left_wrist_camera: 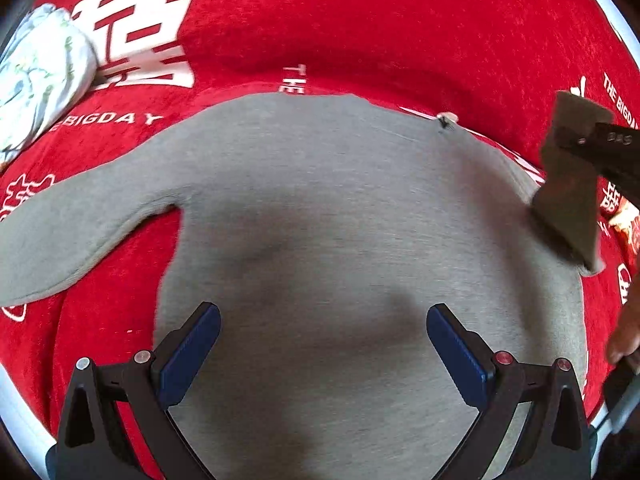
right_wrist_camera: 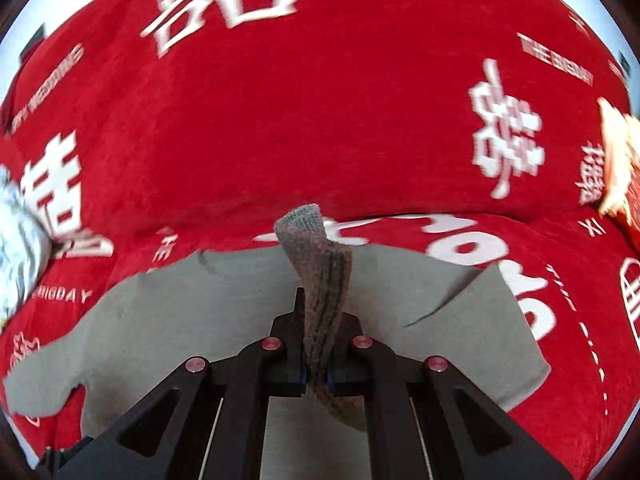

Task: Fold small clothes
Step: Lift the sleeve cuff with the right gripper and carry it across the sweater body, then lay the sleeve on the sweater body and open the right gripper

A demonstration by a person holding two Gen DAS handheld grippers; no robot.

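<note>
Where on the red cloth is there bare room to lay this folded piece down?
Bare red cloth lies beyond the grey top's far edge. Nearer is crowded: the top itself, a pale patterned bundle on the left, an orange-white item at the right edge.

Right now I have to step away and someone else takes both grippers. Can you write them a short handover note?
Right gripper: shut on the cuff of the grey top's sleeve, lifted off the cloth.
Left gripper: open, empty, above the grey top.
The top lies flat on the red blanket; its other sleeve is spread out.
Done: no fold yet.
Left: fold both sleeves in, then the body.
</note>
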